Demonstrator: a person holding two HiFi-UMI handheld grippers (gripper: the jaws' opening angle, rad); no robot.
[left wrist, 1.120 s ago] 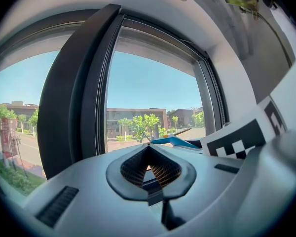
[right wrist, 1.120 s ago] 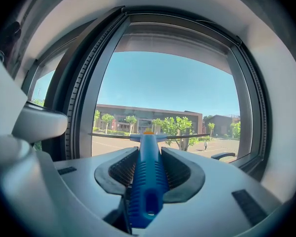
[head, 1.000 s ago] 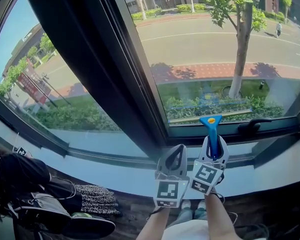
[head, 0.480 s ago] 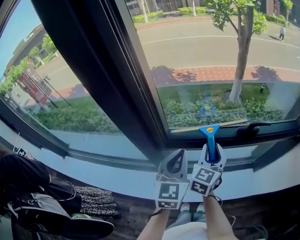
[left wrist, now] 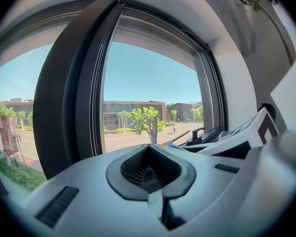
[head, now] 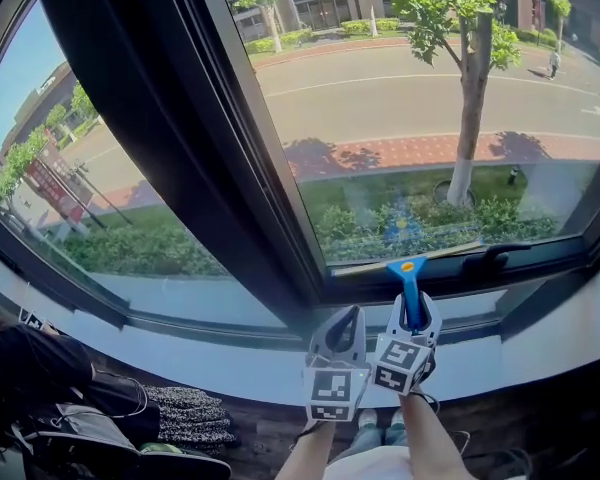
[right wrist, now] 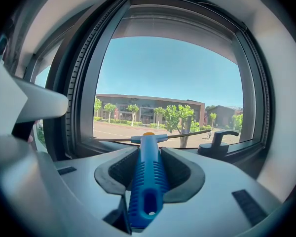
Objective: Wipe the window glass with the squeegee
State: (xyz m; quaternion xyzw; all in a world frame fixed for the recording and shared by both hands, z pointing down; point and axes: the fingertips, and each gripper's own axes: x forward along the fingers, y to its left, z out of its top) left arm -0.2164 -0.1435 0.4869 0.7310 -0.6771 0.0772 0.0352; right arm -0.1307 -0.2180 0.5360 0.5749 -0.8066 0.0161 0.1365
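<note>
- Right gripper view: the right gripper (right wrist: 150, 158) has its jaws clenched on the ribbed blue plastic handle of the squeegee (right wrist: 147, 181).
- The squeegee's thin black blade lies low along the window glass (right wrist: 167, 78), near the black lever handle (right wrist: 218, 142).
- Left gripper view: the left gripper (left wrist: 149, 174) has its jaws pressed together on nothing.
- Head view: both grippers sit side by side above the white sill (head: 540, 353).
</note>
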